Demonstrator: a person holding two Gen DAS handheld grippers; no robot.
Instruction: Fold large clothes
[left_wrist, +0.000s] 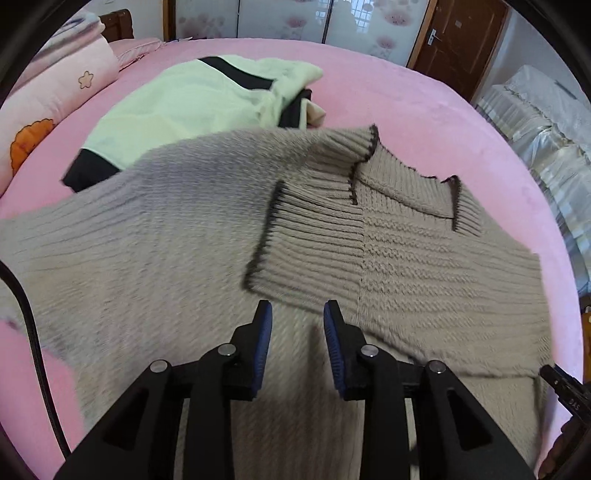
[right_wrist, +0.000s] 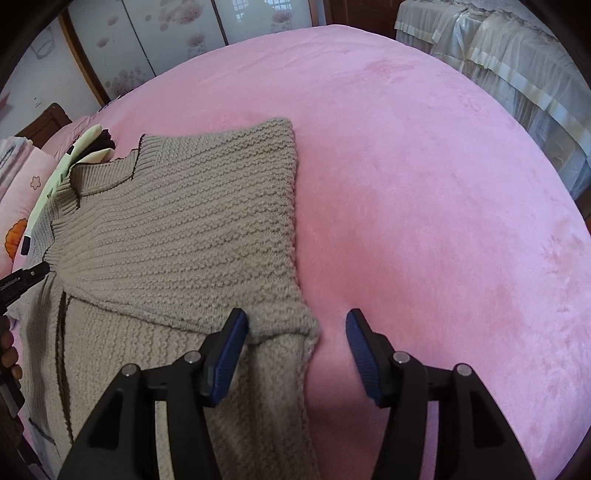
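While the left gripper (left_wrist: 297, 308) hangs tilted down over the beige knit sweater (left_wrist: 184, 240), its jaws stand a little apart with nothing between them; only flat knit shows in the gap below the blue pads (left_wrist: 264, 332). Just ahead of these jaws lies a ribbed cuff (left_wrist: 310, 236) with a dark trimmed edge, folded across the sweater's body. Farther ahead and slightly to the right of the jaws sits the ribbed neckline (left_wrist: 436, 195), edged in the same dark trim. Well beyond the jaws and to their left, a pale green and black garment (left_wrist: 192, 103) lies crumpled on the pink bed (left_wrist: 424, 110), partly overlapped by the sweater. A flower-print quilt (left_wrist: 55, 99) rests at the far left.

The right gripper (right_wrist: 295, 319) has its jaws released and wide. A folded corner of the sweater (right_wrist: 177, 229) lies between them, touching or nearly touching the left pad (right_wrist: 231, 343), while the right pad stands clear over bare pink bed (right_wrist: 424, 184). Neither pad presses on the knit. Ahead of and left of these jaws the sweater spreads flat, its right edge running straight away from them. Far left of these jaws, the tip of the other gripper and a person's fingers (right_wrist: 9, 354) show at the frame's edge.
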